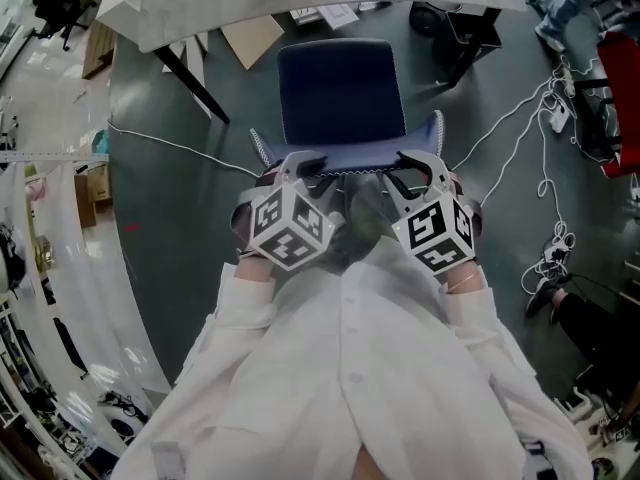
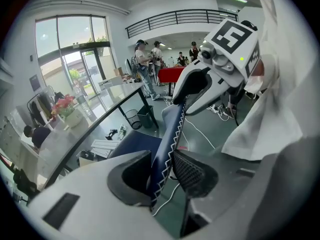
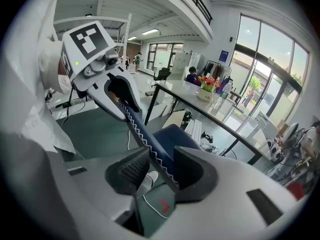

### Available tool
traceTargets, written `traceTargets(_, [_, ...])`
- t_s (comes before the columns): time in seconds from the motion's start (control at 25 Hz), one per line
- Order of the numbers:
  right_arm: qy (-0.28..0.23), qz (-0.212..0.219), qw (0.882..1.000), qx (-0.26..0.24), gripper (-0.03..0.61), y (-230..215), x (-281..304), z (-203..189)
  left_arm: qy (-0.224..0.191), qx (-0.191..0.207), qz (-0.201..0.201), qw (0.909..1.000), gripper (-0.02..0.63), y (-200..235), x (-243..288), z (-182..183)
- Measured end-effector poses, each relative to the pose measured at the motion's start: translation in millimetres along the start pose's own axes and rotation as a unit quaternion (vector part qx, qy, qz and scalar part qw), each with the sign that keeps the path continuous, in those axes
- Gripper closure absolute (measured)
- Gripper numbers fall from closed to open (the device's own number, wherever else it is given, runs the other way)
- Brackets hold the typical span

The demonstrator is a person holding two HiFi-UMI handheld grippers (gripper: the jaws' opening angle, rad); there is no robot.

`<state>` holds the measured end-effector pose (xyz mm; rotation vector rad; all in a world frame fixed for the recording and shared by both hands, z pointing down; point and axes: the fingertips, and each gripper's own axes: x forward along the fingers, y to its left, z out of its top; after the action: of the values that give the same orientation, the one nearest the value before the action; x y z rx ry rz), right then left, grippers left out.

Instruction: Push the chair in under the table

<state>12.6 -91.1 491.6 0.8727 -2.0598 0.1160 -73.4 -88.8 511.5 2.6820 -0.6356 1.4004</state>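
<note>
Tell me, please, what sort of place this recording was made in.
Probably an open-plan office or lab hall: tall glass doors, a railed mezzanine overhead, a long table with flowers, and cables trailing across the floor.

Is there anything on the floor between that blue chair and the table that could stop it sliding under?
Possibly. Flat cardboard and white flat boxes lie on the floor under the table, just ahead of the chair. The table leg stands clear to its left.
</note>
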Motion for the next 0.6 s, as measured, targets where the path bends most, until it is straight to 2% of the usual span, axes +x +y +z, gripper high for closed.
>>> traceTargets(0.6, [-0.011, 0.006, 1.000, -0.001, 0.430, -29.6, 25.1, 23.6, -0.003, 0.006, 0.001, 1.0000, 0.476, 44.8, 10.1, 7.0])
